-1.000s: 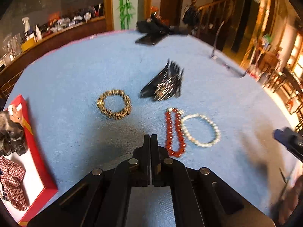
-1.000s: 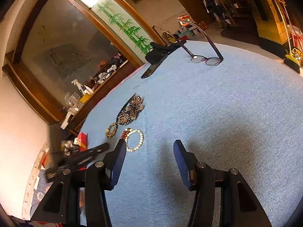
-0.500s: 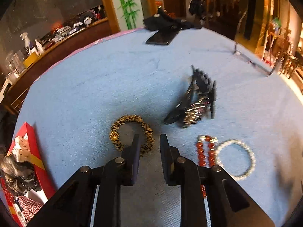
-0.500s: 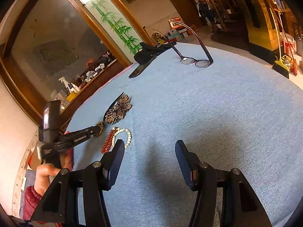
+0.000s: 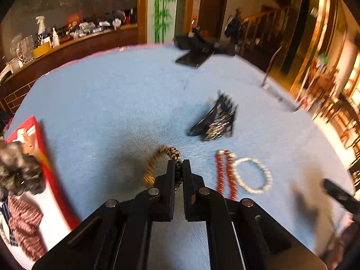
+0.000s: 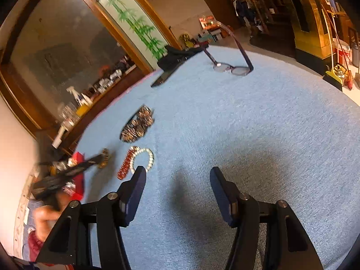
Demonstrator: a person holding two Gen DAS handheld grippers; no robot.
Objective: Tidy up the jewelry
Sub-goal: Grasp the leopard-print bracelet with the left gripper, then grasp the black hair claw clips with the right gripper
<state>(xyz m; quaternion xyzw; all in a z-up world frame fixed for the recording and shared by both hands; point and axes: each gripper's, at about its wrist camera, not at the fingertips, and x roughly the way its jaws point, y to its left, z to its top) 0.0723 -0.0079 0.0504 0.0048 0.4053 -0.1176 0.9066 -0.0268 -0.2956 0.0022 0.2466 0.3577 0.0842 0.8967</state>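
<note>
My left gripper (image 5: 178, 168) is shut on the gold and black leopard-print bracelet (image 5: 158, 159), which stands tilted up off the blue table cloth (image 5: 112, 103). It also shows in the right wrist view (image 6: 104, 157), held by the left gripper (image 6: 99, 158). A red bead bracelet (image 5: 225, 175) and a white pearl bracelet (image 5: 252, 175) lie side by side to the right, touching. A black beaded hair clip (image 5: 216, 121) lies beyond them. My right gripper (image 6: 177, 180) is open and empty above bare cloth.
A red box (image 5: 42, 157) with hair scrunchies (image 5: 18, 171) inside sits at the left table edge. Eyeglasses (image 6: 234, 67) and a black phone with a dark cloth (image 6: 171, 67) lie at the far side. The right gripper's tip shows at the right in the left wrist view (image 5: 337, 193).
My left gripper opened, moved over the leopard-print bracelet, then closed on it and lifted one side off the cloth. The right gripper stayed open and shifted only slightly.
</note>
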